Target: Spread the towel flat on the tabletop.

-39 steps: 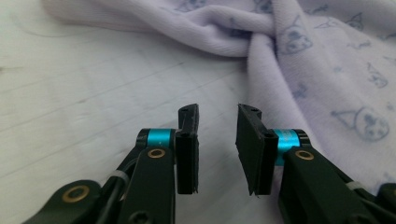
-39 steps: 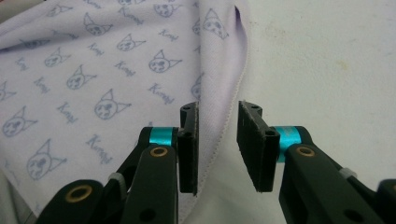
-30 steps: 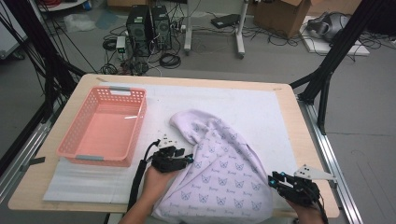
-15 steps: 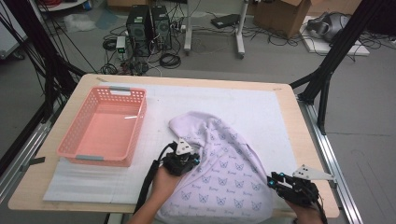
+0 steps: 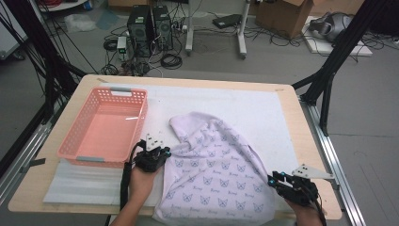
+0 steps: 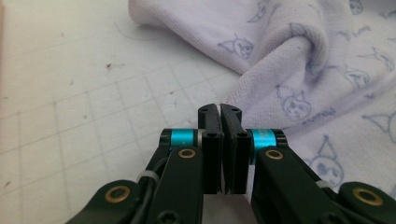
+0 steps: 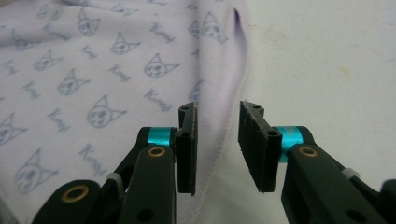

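Left gripper (image 6: 219, 112) jaws just clenched, cloth (image 6: 299, 70) pinch hidden; right gripper (image 7: 217, 109) jaws released astride hem.

Pink slatted basket (image 5: 104, 126) sits on the left part of the wooden surface (image 5: 301, 122), on the white gridded mat (image 5: 263, 110); grey handles at its near and far ends. A folded white sheet (image 5: 80, 181) lies just in front of it. On the floor beyond: two black computer towers (image 5: 149, 26), tangled cables (image 5: 171, 60), a cardboard box (image 5: 282, 14).
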